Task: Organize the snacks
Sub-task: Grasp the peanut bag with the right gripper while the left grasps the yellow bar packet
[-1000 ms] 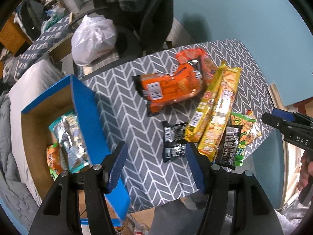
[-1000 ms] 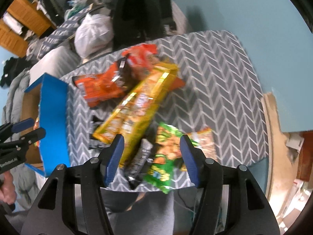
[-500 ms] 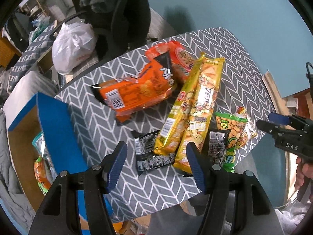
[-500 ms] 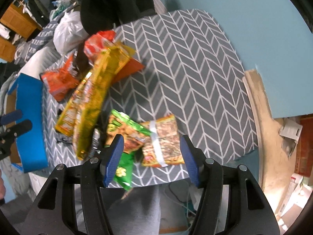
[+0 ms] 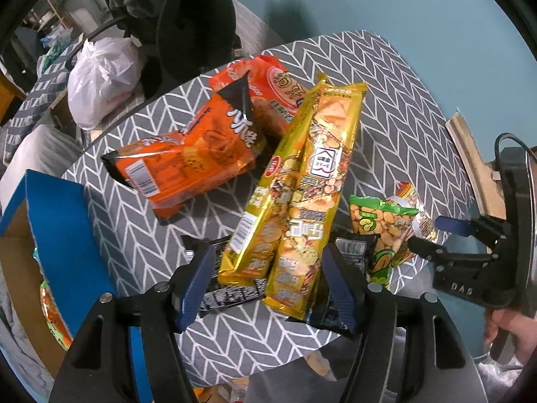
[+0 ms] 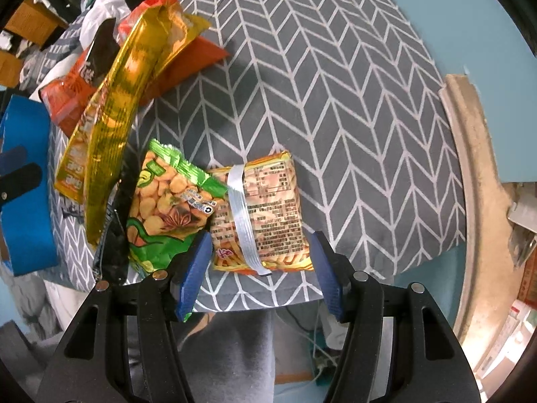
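Observation:
Snacks lie on a grey chevron table [image 5: 396,107]. Two long gold packs [image 5: 302,194] lie over black packets [image 5: 231,294]. Orange bags [image 5: 188,154] lie behind them. A green peanut bag [image 6: 161,201] and an orange packet with a silver seam [image 6: 265,215] sit at the near edge. My left gripper [image 5: 268,285] is open, its fingers either side of the gold packs' near ends. My right gripper [image 6: 260,278] is open, straddling the orange packet's near end; it also shows in the left wrist view [image 5: 433,238].
A blue-sided cardboard box [image 5: 63,235] holding snack bags stands at the table's left edge. A white plastic bag [image 5: 104,80] and a chair draped with dark clothes [image 5: 191,23] are behind the table. A teal wall lies to the right.
Both grippers moved right and closer to the table. The left now frames the gold packs; the right now frames the orange packet. Both stayed open.

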Available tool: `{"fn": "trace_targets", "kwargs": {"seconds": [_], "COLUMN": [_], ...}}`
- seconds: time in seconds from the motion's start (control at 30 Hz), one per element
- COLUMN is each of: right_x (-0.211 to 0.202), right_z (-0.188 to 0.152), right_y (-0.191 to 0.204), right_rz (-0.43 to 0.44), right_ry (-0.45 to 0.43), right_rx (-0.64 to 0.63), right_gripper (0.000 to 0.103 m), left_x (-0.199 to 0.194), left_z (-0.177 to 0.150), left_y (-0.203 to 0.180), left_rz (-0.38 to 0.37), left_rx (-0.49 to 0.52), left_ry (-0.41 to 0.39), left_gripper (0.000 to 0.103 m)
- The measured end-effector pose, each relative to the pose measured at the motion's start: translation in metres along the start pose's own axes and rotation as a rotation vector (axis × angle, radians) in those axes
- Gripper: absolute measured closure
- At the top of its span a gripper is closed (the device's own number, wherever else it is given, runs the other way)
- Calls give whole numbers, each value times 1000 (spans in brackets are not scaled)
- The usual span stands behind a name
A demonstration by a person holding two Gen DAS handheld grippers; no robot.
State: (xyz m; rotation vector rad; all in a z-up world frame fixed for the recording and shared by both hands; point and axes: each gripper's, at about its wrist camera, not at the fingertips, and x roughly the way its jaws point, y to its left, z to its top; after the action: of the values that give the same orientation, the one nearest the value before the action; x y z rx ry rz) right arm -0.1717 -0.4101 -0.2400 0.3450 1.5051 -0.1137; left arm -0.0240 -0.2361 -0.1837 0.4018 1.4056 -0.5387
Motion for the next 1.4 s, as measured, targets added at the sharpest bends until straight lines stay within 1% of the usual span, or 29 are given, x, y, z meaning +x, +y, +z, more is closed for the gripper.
{"fn": "trace_targets", "kwargs": {"seconds": [0.1, 0.13, 0.2, 0.47, 0.63, 0.7, 0.73, 0.83, 0.9, 0.97, 1.03, 1.2, 1.23, 1.27, 1.3, 1.4], "right_x": [7, 9, 14, 35, 52, 53, 53, 48, 44, 39, 34, 16, 13, 9, 6, -4], "right_z": [-1, -1, 1, -2, 4, 6, 8, 15, 21, 28, 34, 46, 48, 51, 53, 62], "right_y": [3, 3, 5, 8, 13, 15, 13, 7, 0, -9, -18, -37, -40, -43, -45, -49], "right_rz": [5, 4, 5, -12, -34, -40, -42, -50, -65, -67, -58, -41, -36, -33, -29, -14], "right_ry": [9, 12, 10, 26, 34, 14, 11, -8, -25, -37, -47, -83, -88, -92, -94, -103], "right_rx": [-7, -10, -19, -63, -94, -109, -118, -122, -116, -99, -82, -71, -68, -66, -64, -58], "right_gripper": [42, 38, 36, 36, 35, 42, 49, 56, 59, 59, 59, 59, 59, 59, 59, 59], "left_x": [6, 8, 11, 21, 27, 29, 30, 36, 41, 47, 50, 63, 66, 70, 72, 75], "left_z": [2, 3, 4, 11, 18, 21, 22, 29, 32, 36, 39, 48, 49, 52, 52, 52], "left_y": [-6, -8, -11, -22, -29, -32, -34, -39, -41, -45, -48, -52, -51, -47, -45, -40], "left_rz": [-6, -6, -4, 15, 16, 20, 19, 26, 37, 64, 88, 150, 159, 169, 178, 181], "left_rx": [-5, -5, -1, 18, 13, 14, 13, 14, 15, 18, 26, 30, 26, 23, 20, 14], "left_ry": [11, 13, 17, 31, 41, 45, 45, 48, 59, 64, 59, 85, 92, 95, 94, 75], "left_gripper": [35, 35, 35, 35, 34, 32, 31, 30, 30, 26, 26, 26, 26, 29, 29, 32]}}
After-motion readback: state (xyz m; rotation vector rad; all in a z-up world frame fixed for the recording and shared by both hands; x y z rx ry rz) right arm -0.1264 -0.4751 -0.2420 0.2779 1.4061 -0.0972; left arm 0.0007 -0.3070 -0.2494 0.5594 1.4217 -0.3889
